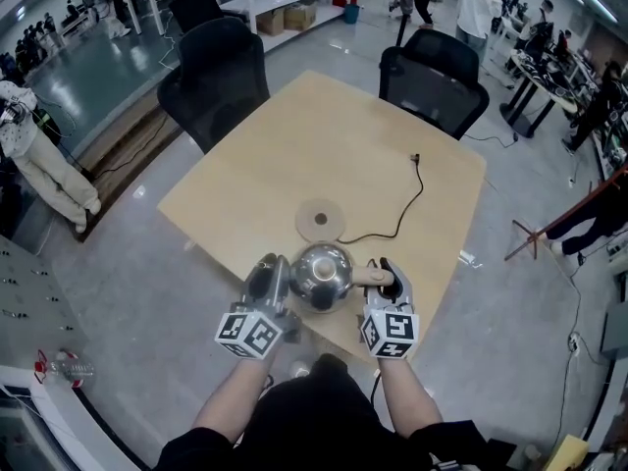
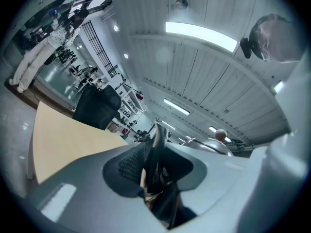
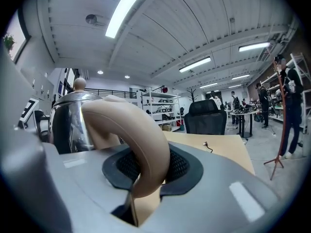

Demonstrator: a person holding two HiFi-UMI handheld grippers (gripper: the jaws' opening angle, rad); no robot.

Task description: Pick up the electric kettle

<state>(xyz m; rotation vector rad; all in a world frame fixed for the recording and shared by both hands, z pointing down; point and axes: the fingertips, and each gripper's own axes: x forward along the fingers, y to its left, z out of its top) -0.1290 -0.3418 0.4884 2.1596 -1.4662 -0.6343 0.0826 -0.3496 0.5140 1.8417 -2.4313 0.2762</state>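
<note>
A light wooden square table fills the middle of the head view, with two black mesh-backed office chairs pushed up to its far sides. Over the near part of the table the shiny round stainless-steel electric kettle is held between the two grippers, apart from its base and nearer the person than the base. The left gripper comes at the kettle from the left, and in its own view its jaws are closed narrowly on the thin dark metal spout, which stands upright between the ribbed black pads. The right gripper comes from the right, and its jaws are clamped on the curved tan plastic handle, with the steel body just beyond it. The flat round tan base lies bare on the table. A thin black cord curls from it toward the far right corner and ends in a small plug.
</note>
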